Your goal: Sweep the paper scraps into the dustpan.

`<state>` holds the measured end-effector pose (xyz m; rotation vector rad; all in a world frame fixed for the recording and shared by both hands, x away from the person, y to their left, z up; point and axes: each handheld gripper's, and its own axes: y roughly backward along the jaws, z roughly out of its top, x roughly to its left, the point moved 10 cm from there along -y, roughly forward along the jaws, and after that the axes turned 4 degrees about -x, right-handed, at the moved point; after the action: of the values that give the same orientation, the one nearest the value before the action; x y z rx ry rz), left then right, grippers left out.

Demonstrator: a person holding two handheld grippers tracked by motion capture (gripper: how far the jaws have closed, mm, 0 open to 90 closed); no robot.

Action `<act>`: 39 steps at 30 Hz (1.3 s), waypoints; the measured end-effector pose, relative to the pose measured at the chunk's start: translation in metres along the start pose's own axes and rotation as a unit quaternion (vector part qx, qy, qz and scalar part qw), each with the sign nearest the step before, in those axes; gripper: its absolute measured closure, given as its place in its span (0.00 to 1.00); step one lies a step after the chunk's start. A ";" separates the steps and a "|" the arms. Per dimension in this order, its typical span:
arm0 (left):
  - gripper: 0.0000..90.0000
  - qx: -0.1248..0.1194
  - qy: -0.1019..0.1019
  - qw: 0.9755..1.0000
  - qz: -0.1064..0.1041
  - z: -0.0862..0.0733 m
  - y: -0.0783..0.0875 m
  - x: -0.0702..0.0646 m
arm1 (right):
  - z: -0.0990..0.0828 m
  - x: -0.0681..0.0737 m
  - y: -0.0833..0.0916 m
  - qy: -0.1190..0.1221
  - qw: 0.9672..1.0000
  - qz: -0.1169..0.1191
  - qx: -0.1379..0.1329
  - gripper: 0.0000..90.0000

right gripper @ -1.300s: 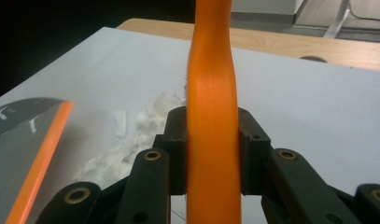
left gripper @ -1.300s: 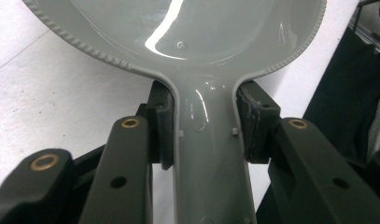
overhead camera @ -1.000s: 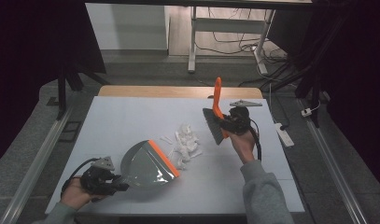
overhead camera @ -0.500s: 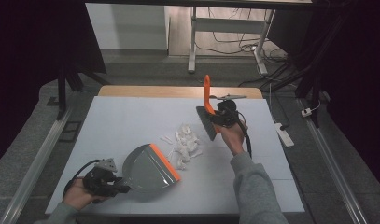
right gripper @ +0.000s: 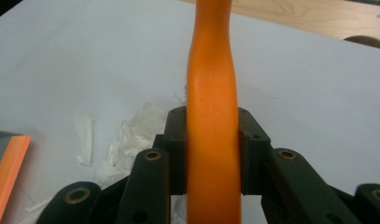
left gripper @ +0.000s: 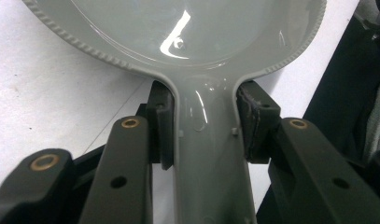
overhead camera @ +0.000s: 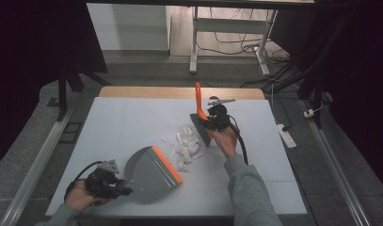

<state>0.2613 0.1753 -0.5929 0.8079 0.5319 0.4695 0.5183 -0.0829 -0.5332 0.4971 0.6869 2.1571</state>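
Observation:
A grey dustpan with an orange lip lies on the white table, near its front left. My left gripper is shut on the dustpan's handle, with a pad pressed to each side. My right gripper is shut on the orange handle of a brush, whose dark head rests beside a heap of white paper scraps. The scraps lie between brush and dustpan lip.
The white sheet covers a wooden table whose bare far edge shows. A power strip lies on the floor to the right. Metal rails run along both sides, and a frame with cables stands behind.
My right gripper has carried the brush leftward and down, up against the heap of scraps. The left gripper and dustpan have stayed put.

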 end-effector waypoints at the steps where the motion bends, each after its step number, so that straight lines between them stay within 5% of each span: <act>1: 0.69 0.000 0.001 1.000 0.000 0.000 -0.001 0.000 | -0.001 0.001 -0.001 0.002 1.000 0.001 0.002 0.78; 20: 0.69 0.011 0.008 1.000 -0.002 0.001 -0.008 0.001 | -0.006 0.036 -0.009 0.017 0.999 0.038 0.011 0.78; 25: 0.69 0.011 0.010 1.000 -0.001 0.002 -0.009 0.001 | -0.012 0.062 -0.008 0.036 0.997 0.060 0.015 0.78; 27: 0.69 0.011 0.010 1.000 -0.001 0.002 -0.009 0.001 | -0.020 0.088 -0.004 0.058 0.994 0.090 0.019 0.78; 30: 0.69 0.012 0.011 1.000 -0.001 0.002 -0.010 0.001 | -0.020 0.102 0.004 0.059 0.991 0.118 0.013 0.78; 34: 0.69 0.012 0.012 1.000 0.000 0.002 -0.010 0.001 | -0.007 0.097 0.019 0.061 0.992 0.114 -0.013 0.78; 39: 0.69 0.012 0.012 1.000 -0.001 0.002 -0.010 0.001 | 0.015 0.063 0.037 0.051 0.995 0.070 -0.042 0.78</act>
<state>0.2651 0.1687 -0.5995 0.8248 0.5622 0.4720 0.4671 -0.0488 -0.4913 0.4034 0.6299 2.3456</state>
